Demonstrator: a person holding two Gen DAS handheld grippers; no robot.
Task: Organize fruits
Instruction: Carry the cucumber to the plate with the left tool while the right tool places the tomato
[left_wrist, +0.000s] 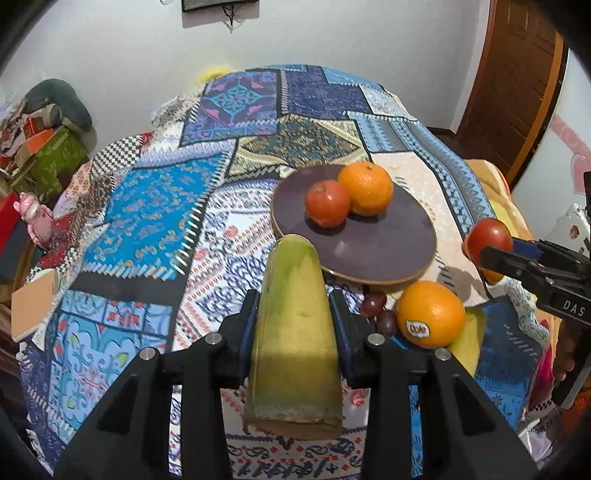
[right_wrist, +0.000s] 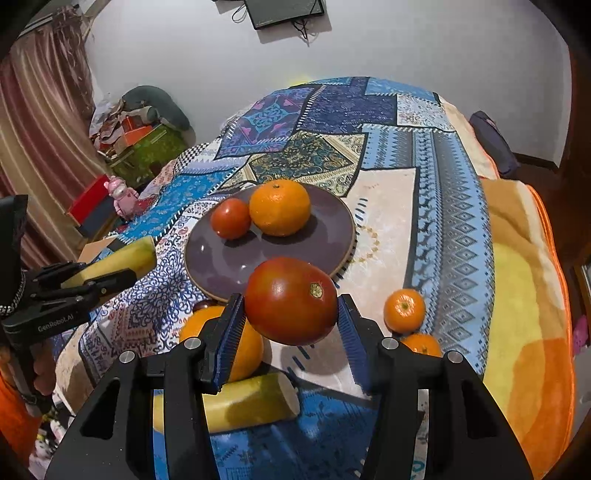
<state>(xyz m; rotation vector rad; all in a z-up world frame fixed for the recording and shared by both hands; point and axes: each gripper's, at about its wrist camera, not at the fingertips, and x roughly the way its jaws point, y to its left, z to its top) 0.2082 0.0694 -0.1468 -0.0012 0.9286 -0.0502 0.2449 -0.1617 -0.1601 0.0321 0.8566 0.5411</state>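
Note:
A dark purple plate (left_wrist: 369, 251) (right_wrist: 221, 262) on the patterned cloth holds a tomato (left_wrist: 327, 203) (right_wrist: 231, 218) and an orange (left_wrist: 366, 188) (right_wrist: 279, 206). My left gripper (left_wrist: 295, 314) is shut on a yellow-green banana piece (left_wrist: 295, 332), held above the cloth near the plate's front edge; it also shows in the right wrist view (right_wrist: 118, 262). My right gripper (right_wrist: 291, 314) is shut on a large red tomato (right_wrist: 291, 300) (left_wrist: 487, 240), held just right of the plate. A Dole orange (left_wrist: 430, 314) (right_wrist: 251, 350) and another banana piece (right_wrist: 240, 402) lie on the cloth below.
Two small mandarins (right_wrist: 404, 310) lie on the cloth right of the plate. Dark grapes (left_wrist: 376, 310) sit by the Dole orange. An orange-yellow blanket (right_wrist: 524, 314) covers the right side. Clutter and boxes (left_wrist: 44, 147) stand at the far left. A wooden door (left_wrist: 517, 92) is at the right.

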